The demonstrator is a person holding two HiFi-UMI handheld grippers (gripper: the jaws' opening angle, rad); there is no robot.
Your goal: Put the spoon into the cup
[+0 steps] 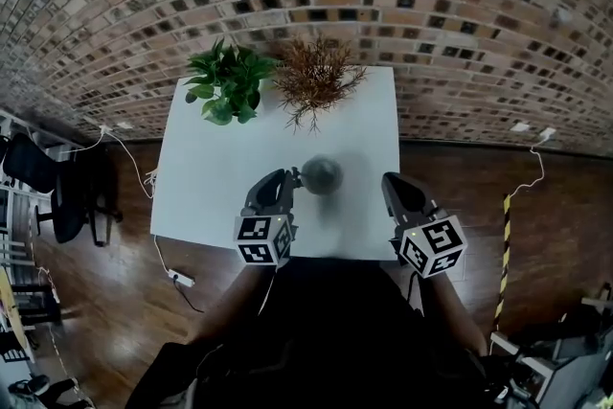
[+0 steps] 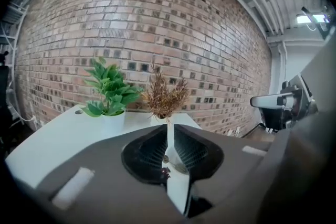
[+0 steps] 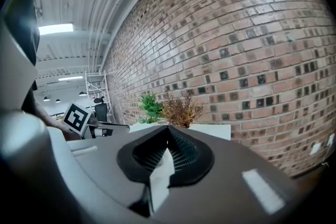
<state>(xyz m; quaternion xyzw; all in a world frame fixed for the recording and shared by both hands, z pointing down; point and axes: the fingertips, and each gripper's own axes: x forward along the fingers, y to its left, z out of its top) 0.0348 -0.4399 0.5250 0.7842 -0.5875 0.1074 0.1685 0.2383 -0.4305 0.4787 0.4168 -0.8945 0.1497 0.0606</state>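
A dark grey cup [image 1: 322,175] stands near the middle of the white table [image 1: 220,177]. I cannot make out the spoon in any view. My left gripper [image 1: 290,175] hangs just left of the cup, its tips close to the rim. In the left gripper view its pads [image 2: 157,144] stand only a narrow slit apart and are open, with nothing gripped. A grey rounded shape, perhaps the cup, shows low in that slit. My right gripper [image 1: 390,179] is to the cup's right, apart from it. Its jaws [image 3: 168,131] meet at the tip, shut and empty.
A green potted plant [image 1: 227,81] and a dried brown plant [image 1: 314,77] stand at the table's far edge, in front of a brick wall. A black chair [image 1: 38,172] is at the left. Cables and a power strip [image 1: 179,278] lie on the wooden floor.
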